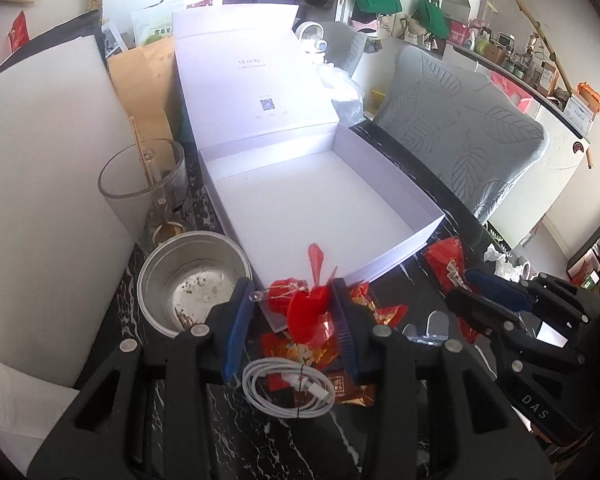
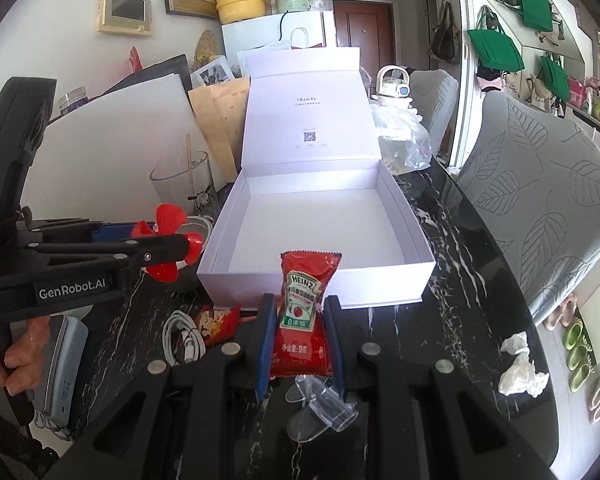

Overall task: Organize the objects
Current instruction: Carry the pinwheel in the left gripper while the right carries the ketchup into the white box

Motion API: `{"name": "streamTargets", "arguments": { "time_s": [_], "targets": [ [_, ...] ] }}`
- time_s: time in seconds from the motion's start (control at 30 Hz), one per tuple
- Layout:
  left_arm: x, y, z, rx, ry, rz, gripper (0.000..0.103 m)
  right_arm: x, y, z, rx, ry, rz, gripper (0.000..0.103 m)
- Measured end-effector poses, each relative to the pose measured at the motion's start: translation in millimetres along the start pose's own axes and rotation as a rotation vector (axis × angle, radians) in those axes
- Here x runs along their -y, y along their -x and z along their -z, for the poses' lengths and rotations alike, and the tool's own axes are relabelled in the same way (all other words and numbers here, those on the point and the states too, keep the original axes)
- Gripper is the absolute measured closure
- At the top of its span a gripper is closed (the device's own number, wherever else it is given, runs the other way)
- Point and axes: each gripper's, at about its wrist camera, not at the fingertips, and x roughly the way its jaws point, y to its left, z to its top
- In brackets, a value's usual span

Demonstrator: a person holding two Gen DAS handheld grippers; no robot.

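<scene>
An open white box (image 1: pixel 420 236) with its lid (image 1: pixel 256 80) raised stands on the black marble table. My left gripper (image 1: pixel 292 300) is shut on a red toy propeller (image 1: pixel 306 312), just before the box's near corner. From the right wrist view the same left gripper (image 2: pixel 180 248) hangs left of the box (image 2: pixel 320 284), with the propeller (image 2: pixel 166 240) in its tips. My right gripper (image 2: pixel 299 304) is shut on a red Heinz ketchup packet (image 2: pixel 300 308), held upright in front of the box's front wall. In the left wrist view the right gripper (image 1: pixel 468 286) reaches in from the right with the packet (image 1: pixel 444 256).
A glass (image 1: pixel 140 184) with a wooden stick and a metal tin (image 1: pixel 192 280) stand left of the box. A coiled white cable (image 1: pixel 288 392), red wrappers (image 1: pixel 352 392), a clear plastic hook (image 2: pixel 320 404) and tissues (image 2: pixel 520 368) lie on the table. A grey chair (image 1: pixel 460 128) stands right.
</scene>
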Motion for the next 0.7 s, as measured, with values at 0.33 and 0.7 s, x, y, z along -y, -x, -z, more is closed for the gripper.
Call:
{"name": "streamTargets", "arguments": {
  "time_s": [0.33, 0.7],
  "targets": [
    [5.0, -28.4, -38.7, 0.014, -0.050, 0.003, 0.065, 12.9, -24.5, -34.7, 0.018, 0.037, -0.005, 0.080],
    [0.8, -56.6, -76.4, 0.005, -0.085, -0.031, 0.065, 21.8, -54.5, -82.9, 0.031, 0.107, -0.018, 0.080]
  ]
}}
